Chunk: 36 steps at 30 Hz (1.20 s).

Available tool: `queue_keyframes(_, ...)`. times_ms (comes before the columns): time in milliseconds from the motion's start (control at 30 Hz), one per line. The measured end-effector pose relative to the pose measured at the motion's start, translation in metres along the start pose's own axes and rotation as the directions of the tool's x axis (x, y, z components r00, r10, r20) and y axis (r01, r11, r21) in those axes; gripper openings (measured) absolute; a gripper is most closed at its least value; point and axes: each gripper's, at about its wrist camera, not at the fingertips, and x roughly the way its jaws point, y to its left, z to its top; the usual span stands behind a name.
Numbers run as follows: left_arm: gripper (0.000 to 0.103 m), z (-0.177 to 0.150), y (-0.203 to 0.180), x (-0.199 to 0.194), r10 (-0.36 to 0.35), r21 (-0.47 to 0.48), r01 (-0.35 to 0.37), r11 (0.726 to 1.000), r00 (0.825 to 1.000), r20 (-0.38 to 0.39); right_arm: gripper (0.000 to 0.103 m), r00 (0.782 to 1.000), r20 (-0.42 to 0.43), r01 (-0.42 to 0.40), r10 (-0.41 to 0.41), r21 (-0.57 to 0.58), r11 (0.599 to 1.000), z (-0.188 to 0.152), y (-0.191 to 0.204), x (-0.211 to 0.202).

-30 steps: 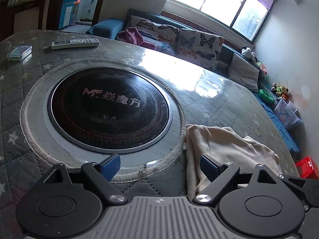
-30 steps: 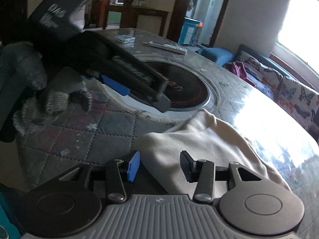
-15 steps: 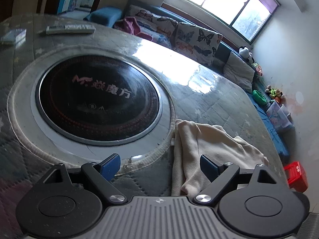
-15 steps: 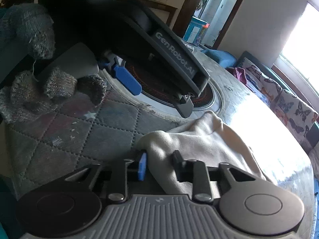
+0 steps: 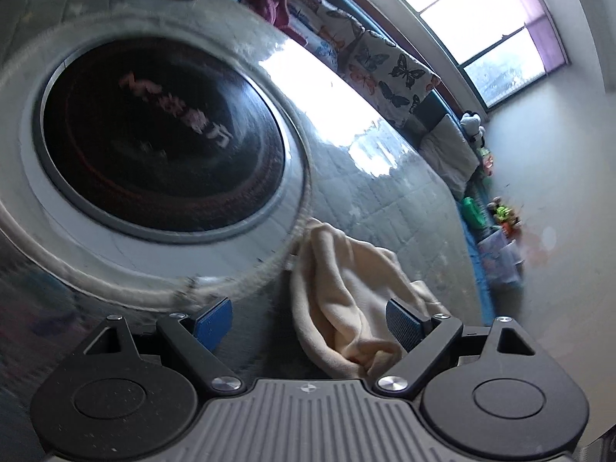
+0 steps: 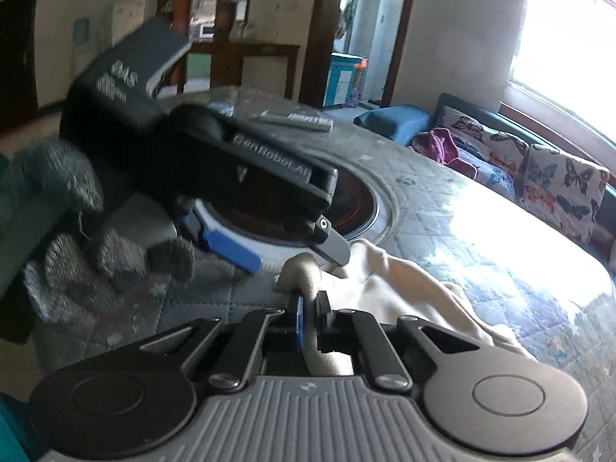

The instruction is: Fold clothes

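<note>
Cream garment (image 6: 404, 288) pinched btwn right gripper (image 6: 308, 308) fingers

Garment (image 5: 346, 288) on table (image 5: 404, 208), beside cooktop (image 5: 161, 134).

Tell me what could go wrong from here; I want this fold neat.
The right claw pinches only a small bunched edge of the cream garment, so it may slip out when lifted. The left claw is open over the garment, holding nothing, so the cloth could drag crumpled toward the round cooktop.

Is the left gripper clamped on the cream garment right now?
No, the left gripper stands wide open, its blue pads apart on either side of the cream garment without pressing it.
</note>
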Motion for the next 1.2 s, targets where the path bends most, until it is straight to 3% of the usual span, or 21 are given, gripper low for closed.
queue_keyframes(367, 0.083, -0.004, -0.007, 0.018, -0.096, -0.076, 0.092, 0.993, 0.994, -0.05, 0.005, 0.998, 0.043, -0.038, 0.035, 0.067, 0.997, -0.007, -0.014, -0.02)
queue_keyframes(467, 0.068, -0.004, -0.004, 0.022, -0.125, -0.111, 0.117, 0.987, 0.989, -0.074, 0.005, 0.998, 0.046, -0.05, 0.047, 0.066, 0.997, -0.01, -0.011, -0.02)
queue_keyframes(633, 0.03, -0.006, 0.004, 0.028, -0.126, -0.141, 0.111, 0.984, 0.987, -0.103, 0.005, 0.998, 0.039, -0.058, 0.055, 0.073, 0.996, -0.015, -0.011, -0.019)
queue_keyframes(733, 0.023, -0.006, 0.007, 0.029, -0.122, -0.141, 0.107, 0.984, 0.987, -0.102, 0.006, 0.998, 0.031, -0.058, 0.055, 0.085, 0.995, -0.019, -0.013, -0.02)
queue_keyframes(833, 0.022, -0.005, 0.007, 0.029, -0.12, -0.128, 0.106, 0.986, 0.987, -0.103, 0.015, 0.999, 0.033, -0.046, 0.042, 0.111, 0.993, -0.025, -0.017, -0.026)
queue_keyframes(933, 0.022, -0.004, 0.004, 0.03, -0.109, -0.106, 0.098, 0.99, 0.989, -0.101, 0.015, 0.999, 0.036, -0.009, 0.003, 0.156, 0.988, -0.033, -0.028, -0.038)
queue_keyframes(1067, 0.022, -0.006, 0.001, 0.03, -0.1, -0.083, 0.092, 0.992, 0.991, -0.094, 0.016, 0.995, 0.016, 0.094, -0.101, 0.24, 0.966, -0.046, -0.06, -0.047)
queue_keyframes(1200, 0.022, -0.006, -0.002, 0.031, -0.091, -0.06, 0.085, 0.995, 0.992, -0.089, 0.016, 0.974, -0.042, 0.223, -0.223, 0.349, 0.91, -0.07, -0.105, -0.049)
